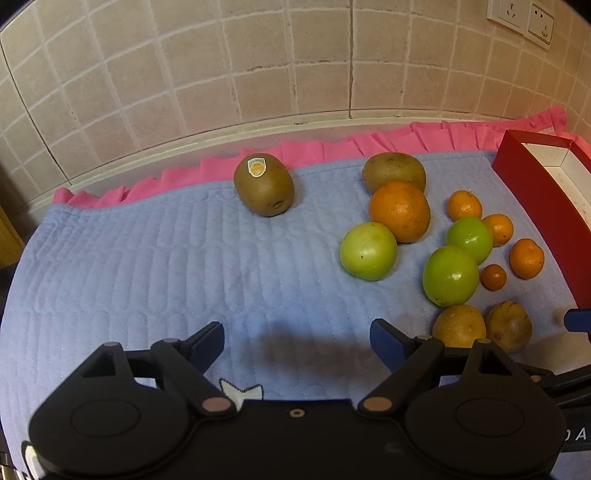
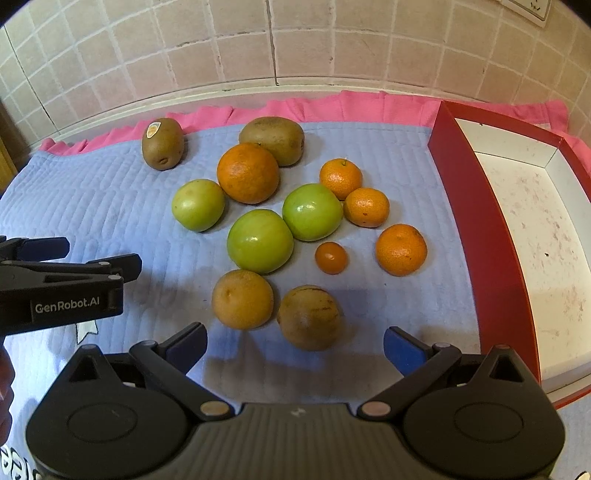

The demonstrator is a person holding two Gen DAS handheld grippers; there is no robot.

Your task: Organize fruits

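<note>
Fruit lies loose on a blue quilted mat (image 2: 110, 206). A kiwi with a sticker (image 2: 162, 143) (image 1: 264, 184) sits apart at the back left. A second kiwi (image 2: 272, 138) touches a large orange (image 2: 247, 172). Three green fruits (image 2: 260, 240) cluster in the middle, with several small mandarins (image 2: 401, 250) to their right. Two yellow-brown round fruits (image 2: 309, 316) lie nearest. My right gripper (image 2: 293, 349) is open and empty just before them. My left gripper (image 1: 297, 349) is open and empty over bare mat; it also shows in the right wrist view (image 2: 99, 254).
A red box with a white inside (image 2: 480, 229) (image 1: 532, 181) stands at the mat's right edge, nothing in it. A pink frill (image 2: 332, 105) borders the mat against a tiled wall (image 2: 295, 40). Wall sockets (image 1: 521, 18) are at the upper right.
</note>
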